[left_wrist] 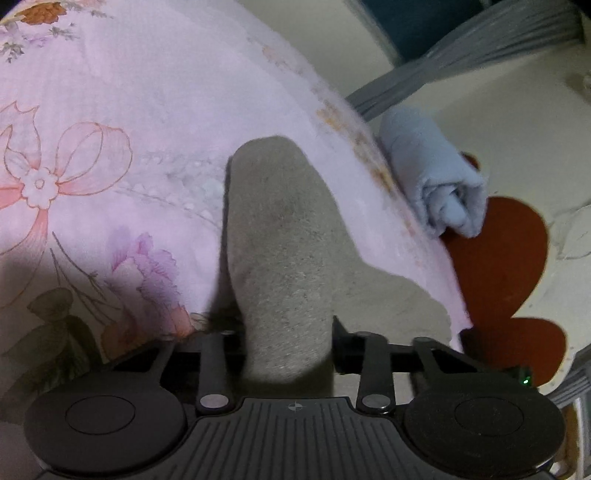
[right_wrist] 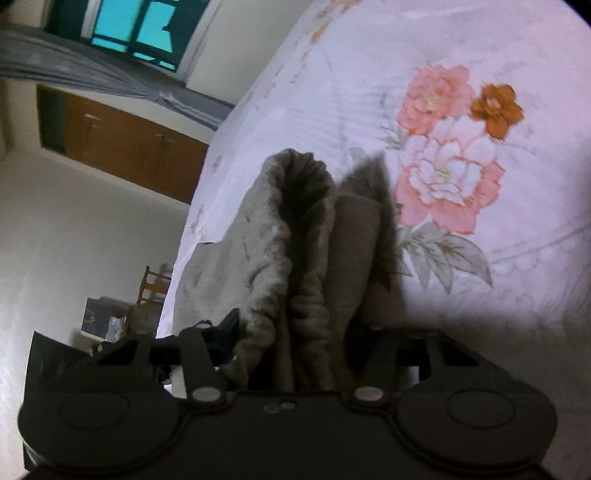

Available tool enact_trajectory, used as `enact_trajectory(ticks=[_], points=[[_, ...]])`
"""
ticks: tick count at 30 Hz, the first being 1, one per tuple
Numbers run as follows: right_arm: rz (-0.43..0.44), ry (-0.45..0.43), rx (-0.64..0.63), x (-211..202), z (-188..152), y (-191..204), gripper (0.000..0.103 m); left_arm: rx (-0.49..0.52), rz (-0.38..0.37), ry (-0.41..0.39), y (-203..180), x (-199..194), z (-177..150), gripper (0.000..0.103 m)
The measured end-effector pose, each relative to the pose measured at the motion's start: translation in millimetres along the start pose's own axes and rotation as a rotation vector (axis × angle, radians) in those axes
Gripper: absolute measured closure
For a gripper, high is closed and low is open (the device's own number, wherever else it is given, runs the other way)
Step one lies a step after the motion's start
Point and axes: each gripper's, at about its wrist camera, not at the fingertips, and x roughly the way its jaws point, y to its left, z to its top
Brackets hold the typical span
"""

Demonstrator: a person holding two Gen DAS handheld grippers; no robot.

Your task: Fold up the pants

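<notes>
Here, the soft, limp pants (left_wrist: 284, 258) are being clamped at bunched edges by the left gripper (left_wrist: 286, 339) and the right gripper (right_wrist: 295, 332), jaws closed on cloth.

- Home bedroom.
- Bed (right_wrist: 461, 44) under a pink floral sheet (left_wrist: 129, 92).
- Grey curtain (right_wrist: 92, 74) beside a window (right_wrist: 133, 29).
- Brown wooden wardrobe doors (right_wrist: 122, 144) against a pale wall.
- Wooden chair (right_wrist: 153, 286) and cluttered furniture at the far wall.
- Rolled blue cloth (left_wrist: 436, 173) at the bed edge.
</notes>
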Motion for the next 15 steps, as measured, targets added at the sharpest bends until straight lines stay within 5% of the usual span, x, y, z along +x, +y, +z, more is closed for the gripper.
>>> enact_trajectory(ticks=[8, 15], points=[[0.07, -0.004, -0.127, -4.6, 18.7, 55.9, 0.064, 0.062, -0.097, -0.079, -25.9, -26.3, 17.9, 0.078], [0.119, -0.01, -0.186, 36.9, 79.3, 83.3, 0.064, 0.08, -0.079, -0.156, -17.5, -32.3, 87.9, 0.078]])
